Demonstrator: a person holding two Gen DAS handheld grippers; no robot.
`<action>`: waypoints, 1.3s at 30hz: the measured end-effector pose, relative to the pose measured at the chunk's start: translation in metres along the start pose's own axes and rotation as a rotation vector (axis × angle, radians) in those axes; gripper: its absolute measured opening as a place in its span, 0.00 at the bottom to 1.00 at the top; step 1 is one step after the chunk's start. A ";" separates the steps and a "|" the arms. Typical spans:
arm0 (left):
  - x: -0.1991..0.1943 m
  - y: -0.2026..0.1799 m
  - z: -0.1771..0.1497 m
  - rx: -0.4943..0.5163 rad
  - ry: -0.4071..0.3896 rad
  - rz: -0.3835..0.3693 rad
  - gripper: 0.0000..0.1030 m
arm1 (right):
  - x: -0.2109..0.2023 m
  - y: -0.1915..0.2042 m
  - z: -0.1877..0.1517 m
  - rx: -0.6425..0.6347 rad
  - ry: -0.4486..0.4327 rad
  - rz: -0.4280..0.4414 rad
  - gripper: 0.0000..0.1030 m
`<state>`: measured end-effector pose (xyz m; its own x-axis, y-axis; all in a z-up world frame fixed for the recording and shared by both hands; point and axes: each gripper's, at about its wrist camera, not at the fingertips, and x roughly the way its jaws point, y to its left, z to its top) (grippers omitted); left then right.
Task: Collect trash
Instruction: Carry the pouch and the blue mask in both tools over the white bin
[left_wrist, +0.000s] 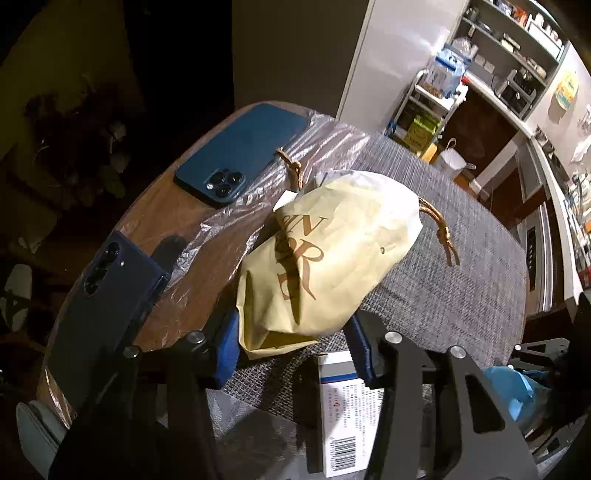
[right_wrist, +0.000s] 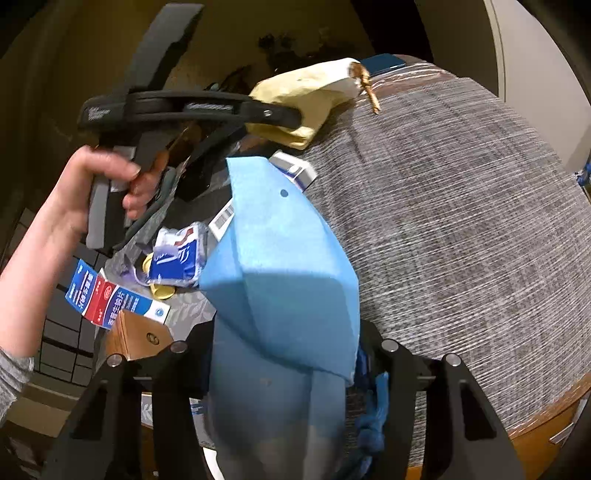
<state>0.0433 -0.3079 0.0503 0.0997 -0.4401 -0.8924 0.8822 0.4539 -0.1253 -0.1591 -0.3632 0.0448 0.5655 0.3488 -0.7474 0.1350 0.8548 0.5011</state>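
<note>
My left gripper (left_wrist: 293, 350) is shut on a crumpled yellow paper bag (left_wrist: 325, 258) with brown cord handles and holds it above the grey placemat (left_wrist: 454, 258). The bag also shows in the right wrist view (right_wrist: 306, 92), with the left gripper (right_wrist: 280, 114) on it. My right gripper (right_wrist: 286, 362) is shut on a folded blue paper bag (right_wrist: 288, 266), which hides its pads. A white medicine box (left_wrist: 343, 406) lies under the left gripper. More trash lies at the table's left: a blue-red-white carton (right_wrist: 110, 299), a crumpled blue-white wrapper (right_wrist: 177, 258), a brown box (right_wrist: 136, 336).
Two dark blue phones (left_wrist: 240, 155) (left_wrist: 107, 306) lie on the wooden table's far side by a sheet of clear plastic (left_wrist: 321, 140). The round table edge (right_wrist: 546, 432) is close on the right. Shelves and a cart (left_wrist: 436, 103) stand behind.
</note>
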 end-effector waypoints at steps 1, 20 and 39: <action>-0.003 0.001 -0.001 -0.007 -0.008 -0.004 0.47 | -0.002 0.000 0.001 0.000 -0.009 0.003 0.52; -0.139 -0.022 -0.068 -0.180 -0.352 -0.025 0.47 | -0.022 0.009 0.030 -0.163 -0.073 -0.059 0.51; -0.223 -0.078 -0.220 -0.446 -0.556 0.272 0.47 | -0.051 0.056 0.003 -0.412 -0.091 -0.044 0.51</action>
<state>-0.1496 -0.0747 0.1634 0.6082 -0.5398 -0.5820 0.5354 0.8203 -0.2012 -0.1780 -0.3342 0.1121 0.6381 0.2894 -0.7135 -0.1660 0.9566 0.2395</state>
